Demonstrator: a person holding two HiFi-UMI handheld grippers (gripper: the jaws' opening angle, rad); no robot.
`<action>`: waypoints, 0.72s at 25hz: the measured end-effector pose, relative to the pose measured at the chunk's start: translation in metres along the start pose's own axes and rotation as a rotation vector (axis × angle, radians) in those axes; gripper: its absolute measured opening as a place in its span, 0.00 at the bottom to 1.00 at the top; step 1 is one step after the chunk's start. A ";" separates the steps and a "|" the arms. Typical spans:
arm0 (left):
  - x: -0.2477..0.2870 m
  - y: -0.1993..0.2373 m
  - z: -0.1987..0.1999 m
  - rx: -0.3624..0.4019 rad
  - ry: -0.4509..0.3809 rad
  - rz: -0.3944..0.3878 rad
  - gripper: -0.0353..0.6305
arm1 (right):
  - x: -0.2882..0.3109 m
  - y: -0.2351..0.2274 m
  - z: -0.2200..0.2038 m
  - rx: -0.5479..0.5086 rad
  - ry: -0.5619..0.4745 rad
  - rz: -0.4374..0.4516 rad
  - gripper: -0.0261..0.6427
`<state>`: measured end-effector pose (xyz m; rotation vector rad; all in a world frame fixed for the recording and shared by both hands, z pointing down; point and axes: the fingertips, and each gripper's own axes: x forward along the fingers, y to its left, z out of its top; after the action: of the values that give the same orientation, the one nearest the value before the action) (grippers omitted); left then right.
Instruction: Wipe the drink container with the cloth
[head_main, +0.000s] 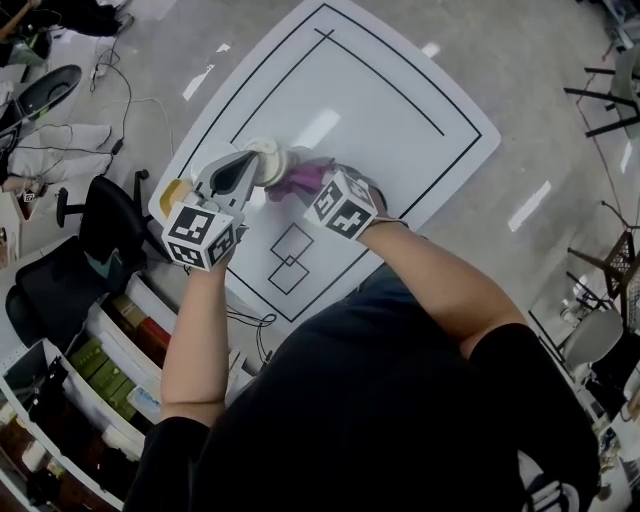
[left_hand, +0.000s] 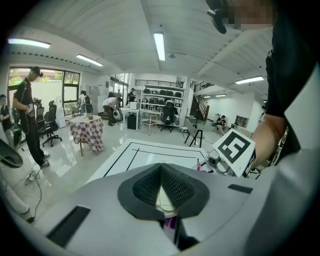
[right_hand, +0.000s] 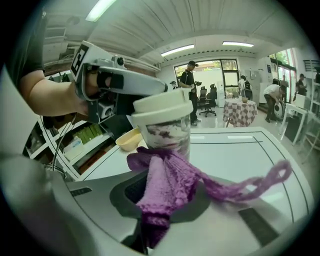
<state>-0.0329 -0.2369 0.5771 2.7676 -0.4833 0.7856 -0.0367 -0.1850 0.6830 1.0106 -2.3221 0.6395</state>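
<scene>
Near the drink container (right_hand: 162, 127) sits a yellow bowl (right_hand: 129, 139).

My left gripper (left_hand: 161, 192) and right gripper (right_hand: 160, 200) are showing pale grey shells, black pads and black-and-white square markers. The cloth (right_hand: 172, 182) I am holding is showing purple knit. The drink container (right_hand: 162, 130) is showing a cream lid over a clear, purple-blotched wall. The table (head_main: 400, 110) is showing white with black lines.
</scene>
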 end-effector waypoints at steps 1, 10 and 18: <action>0.000 0.000 0.000 -0.006 -0.008 0.002 0.09 | 0.006 -0.002 -0.007 0.002 0.023 -0.002 0.17; 0.004 0.000 -0.002 0.003 -0.005 0.014 0.09 | 0.037 -0.022 -0.048 0.062 0.136 -0.004 0.16; 0.004 0.000 0.001 0.004 0.010 0.020 0.09 | -0.005 -0.006 -0.046 0.064 0.106 0.074 0.17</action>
<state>-0.0288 -0.2384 0.5785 2.7656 -0.5094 0.8057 -0.0161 -0.1584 0.7157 0.9006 -2.2675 0.7822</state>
